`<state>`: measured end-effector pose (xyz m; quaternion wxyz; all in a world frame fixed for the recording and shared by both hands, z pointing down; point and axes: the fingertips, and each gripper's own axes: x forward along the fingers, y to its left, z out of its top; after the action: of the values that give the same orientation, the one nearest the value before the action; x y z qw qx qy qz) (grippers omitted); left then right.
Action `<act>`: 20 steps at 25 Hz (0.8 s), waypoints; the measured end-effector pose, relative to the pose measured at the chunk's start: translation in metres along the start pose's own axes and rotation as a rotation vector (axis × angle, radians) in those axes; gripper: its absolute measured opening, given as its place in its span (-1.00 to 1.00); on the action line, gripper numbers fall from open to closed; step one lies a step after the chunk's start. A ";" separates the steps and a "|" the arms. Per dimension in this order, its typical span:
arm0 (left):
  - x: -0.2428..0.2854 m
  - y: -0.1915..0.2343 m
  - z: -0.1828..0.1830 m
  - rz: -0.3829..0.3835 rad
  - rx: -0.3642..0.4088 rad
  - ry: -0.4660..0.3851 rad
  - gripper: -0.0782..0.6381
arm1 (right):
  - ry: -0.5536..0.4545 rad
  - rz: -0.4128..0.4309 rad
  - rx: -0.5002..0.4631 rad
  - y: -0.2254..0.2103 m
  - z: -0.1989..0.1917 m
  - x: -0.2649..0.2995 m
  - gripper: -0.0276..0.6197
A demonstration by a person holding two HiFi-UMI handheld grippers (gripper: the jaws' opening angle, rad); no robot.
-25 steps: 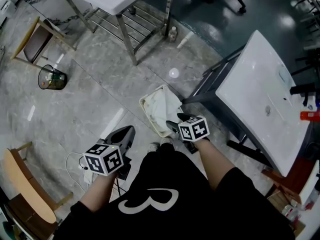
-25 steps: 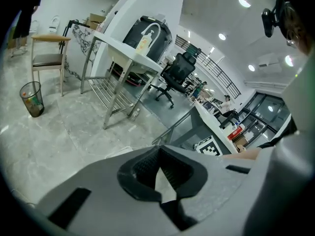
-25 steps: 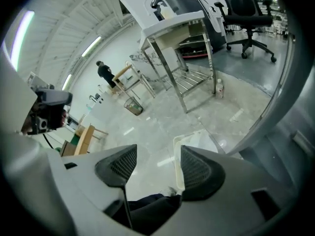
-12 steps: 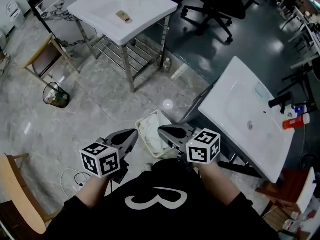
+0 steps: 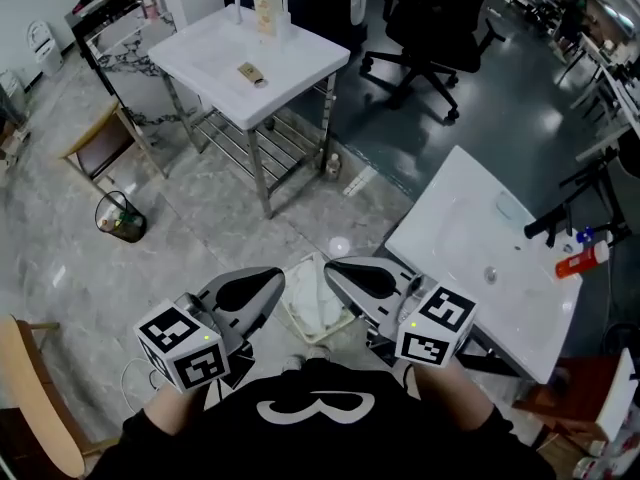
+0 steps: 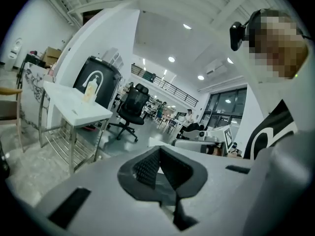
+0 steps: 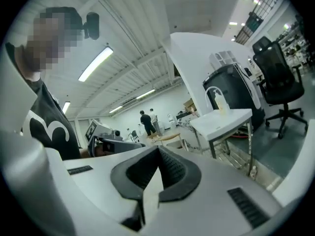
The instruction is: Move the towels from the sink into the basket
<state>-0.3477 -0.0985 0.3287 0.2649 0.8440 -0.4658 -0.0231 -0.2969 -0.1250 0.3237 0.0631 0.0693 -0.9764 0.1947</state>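
Observation:
A cream basket (image 5: 296, 318) stands on the floor at my feet with white towels (image 5: 312, 294) inside it. The white sink (image 5: 470, 228) on its dark stand is to the right, and its basin looks bare. My left gripper (image 5: 272, 278) and right gripper (image 5: 333, 266) are raised side by side above the basket, pointing roughly level. In the left gripper view the left gripper (image 6: 158, 151) has its pads together on nothing. In the right gripper view the right gripper (image 7: 158, 151) has just been closing and is shut with nothing between its pads.
A second white sink table (image 5: 250, 53) with a bottle stands at the back, and a black office chair (image 5: 430, 18) is beside it. A wire bin (image 5: 122, 218) and a wooden chair (image 5: 100, 138) are at the left. A black faucet (image 5: 548, 223) and a red bottle (image 5: 578, 261) sit at the sink's far side.
Both grippers have risen from low beside the basket to well above it. The head view has tipped up, showing more of the room.

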 end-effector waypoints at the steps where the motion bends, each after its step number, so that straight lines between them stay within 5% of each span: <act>1: -0.001 -0.005 0.007 0.002 0.016 -0.011 -0.76 | -0.008 -0.012 -0.015 -0.001 0.005 -0.004 -0.91; 9: -0.010 -0.028 0.028 0.036 0.077 -0.059 -0.76 | -0.076 0.042 0.027 0.008 0.017 -0.020 -0.91; 20: -0.012 -0.036 0.037 0.052 0.101 -0.073 -0.76 | -0.076 0.049 -0.047 0.018 0.033 -0.022 -0.91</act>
<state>-0.3373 -0.0893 0.2771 0.2051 0.8426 -0.4974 -0.0236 -0.2809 -0.1188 0.2836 0.0228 0.0512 -0.9837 0.1706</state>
